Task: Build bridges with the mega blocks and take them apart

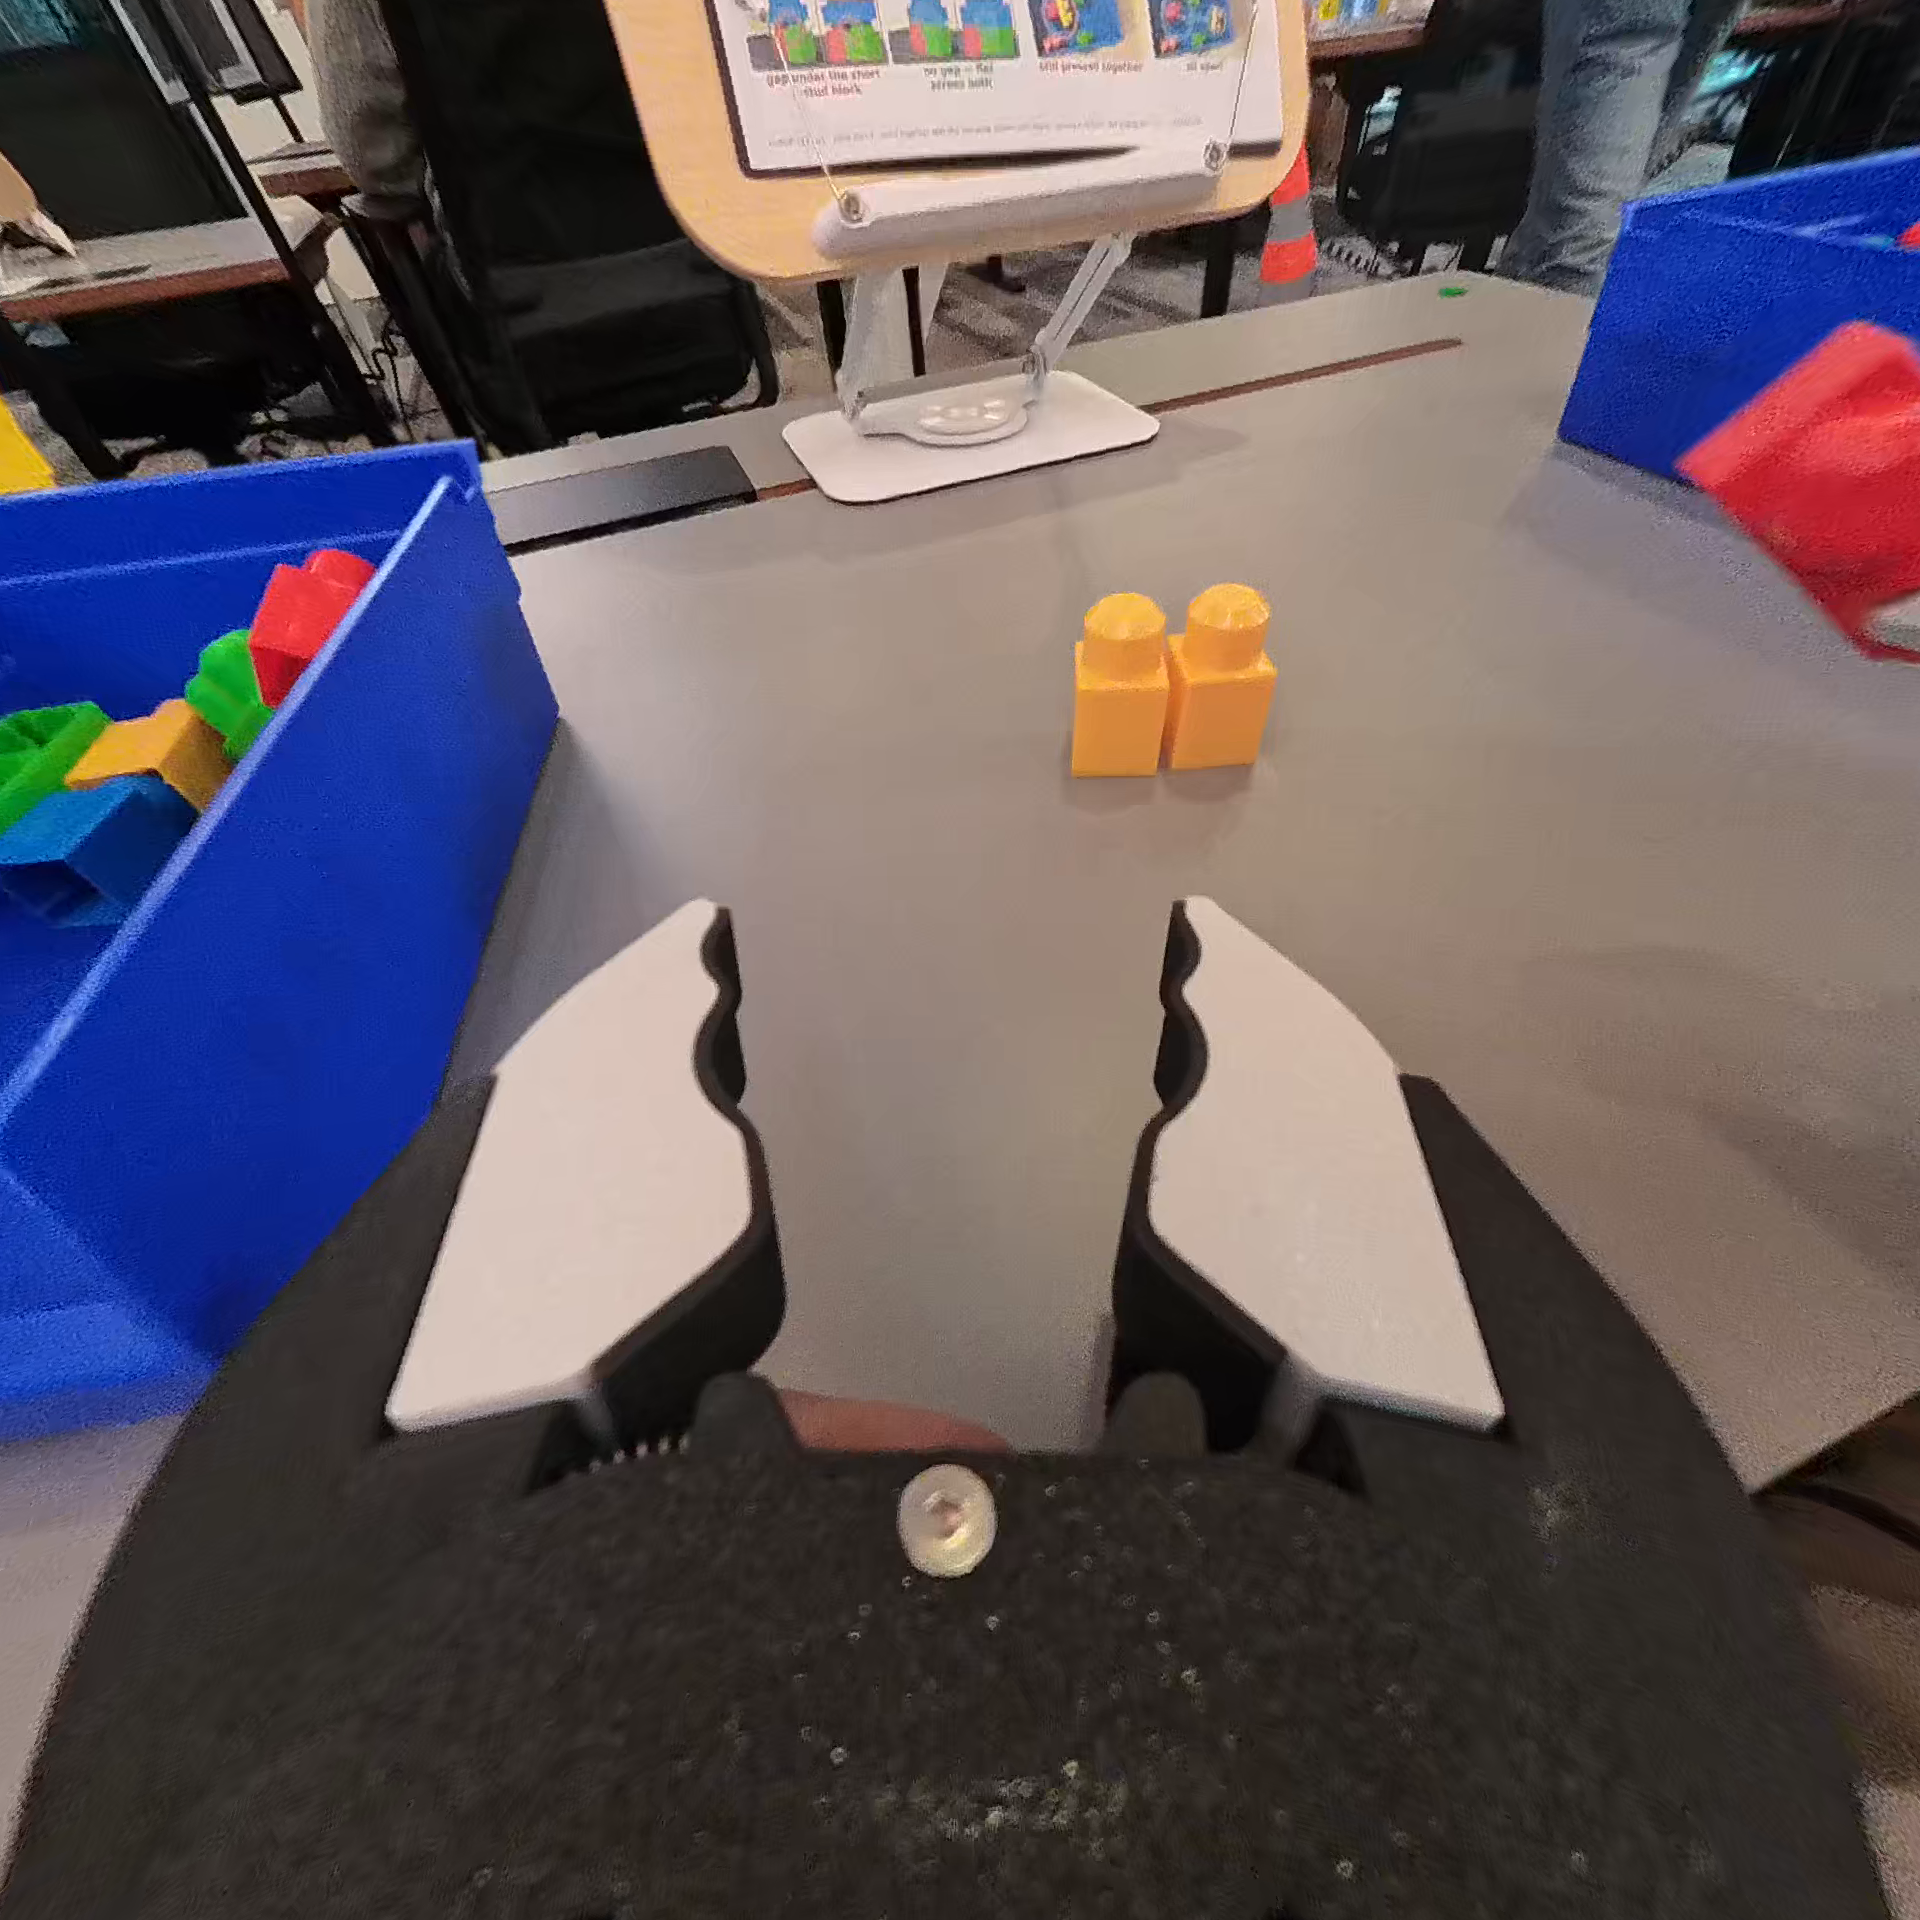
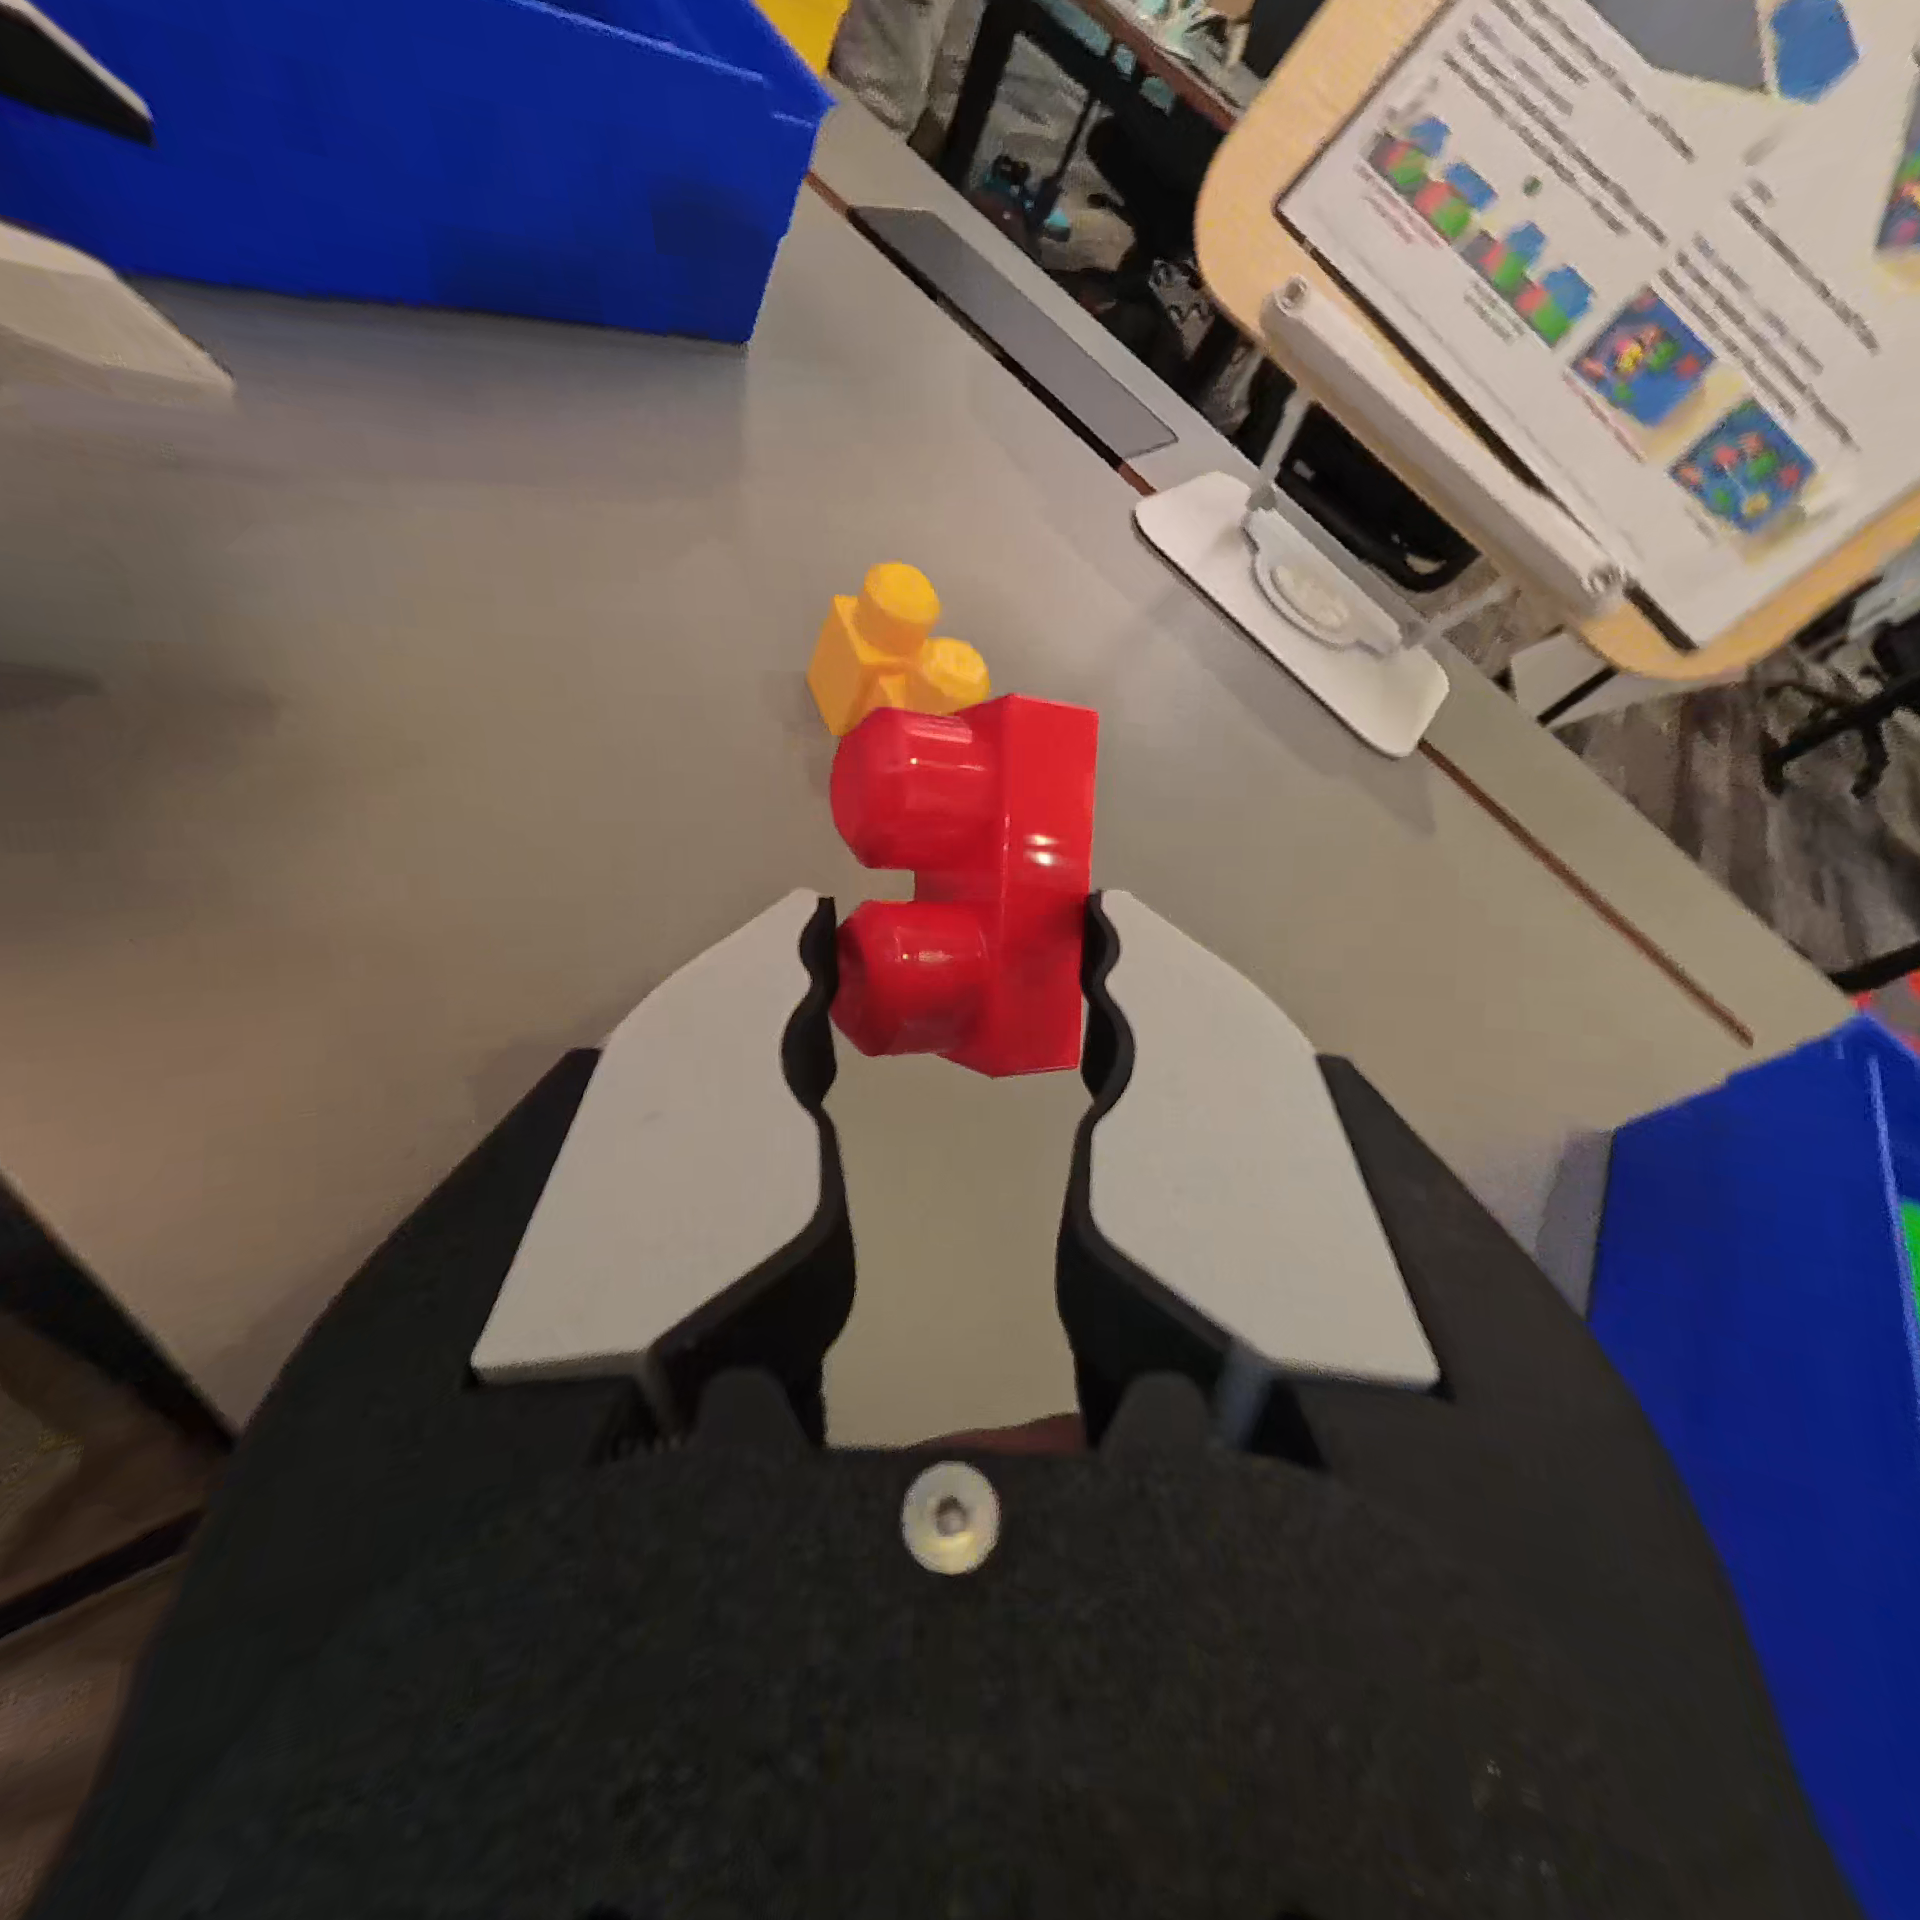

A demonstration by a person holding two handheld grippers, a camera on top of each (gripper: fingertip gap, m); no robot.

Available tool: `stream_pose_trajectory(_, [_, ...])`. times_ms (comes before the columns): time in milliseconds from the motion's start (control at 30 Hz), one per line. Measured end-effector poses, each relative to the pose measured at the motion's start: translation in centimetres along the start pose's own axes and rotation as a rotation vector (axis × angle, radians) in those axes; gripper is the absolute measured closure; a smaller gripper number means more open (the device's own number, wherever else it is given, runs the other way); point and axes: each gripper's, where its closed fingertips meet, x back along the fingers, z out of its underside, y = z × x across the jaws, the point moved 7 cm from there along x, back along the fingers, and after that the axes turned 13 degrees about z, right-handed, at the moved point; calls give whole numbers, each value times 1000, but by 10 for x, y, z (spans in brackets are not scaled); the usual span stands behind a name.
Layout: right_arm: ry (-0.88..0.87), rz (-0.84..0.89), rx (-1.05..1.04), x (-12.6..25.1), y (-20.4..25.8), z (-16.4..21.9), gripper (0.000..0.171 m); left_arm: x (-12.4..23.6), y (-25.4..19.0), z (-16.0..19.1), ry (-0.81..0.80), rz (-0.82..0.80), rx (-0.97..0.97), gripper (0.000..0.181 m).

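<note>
Two yellow one-stud blocks stand side by side, touching, on the grey table. My left gripper is open and empty, low over the table, short of the yellow blocks. My right gripper is shut on a red two-stud block, held on its side with the studs pointing left, above the table and just in front of the yellow blocks. The red block also shows blurred at the right edge of the left wrist view.
A blue bin at the left holds several red, green, yellow and blue blocks. A second blue bin stands at the right. A wooden stand with an instruction sheet sits at the table's far edge on a white base.
</note>
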Motion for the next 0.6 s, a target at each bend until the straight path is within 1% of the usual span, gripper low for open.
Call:
stream_pose_trajectory(100, [34, 6, -75, 18, -4, 23, 126, -9, -2, 4, -24, 4, -7, 103])
stream_pose_trajectory(167, [55, -11, -111, 22, -7, 34, 126, -10, -3, 5, -68, -4, 0, 104])
stream_pose_trajectory(233, [60, -51, -134, 22, -10, 36, 126, -8, -6, 2, -110, -18, -32, 105])
stream_pose_trajectory(300, [63, -128, -164, 14, -14, 32, 126, -7, -7, 2, -121, -19, -47, 107])
stream_pose_trajectory(367, [65, -252, -195, -2, -20, 19, 126, -8, -7, 3, -112, -7, -40, 106])
stream_pose_trajectory(467, [96, -489, -240, -43, -33, -11, 126, -11, -6, 4, -91, 14, -27, 106])
stream_pose_trajectory(533, [164, -683, -255, -76, -39, -30, 126, -13, -7, 5, -74, 27, -24, 106])
stream_pose_trajectory(600, [233, -815, -236, -109, -43, -44, 126, -14, -8, 5, -70, 27, -35, 106])
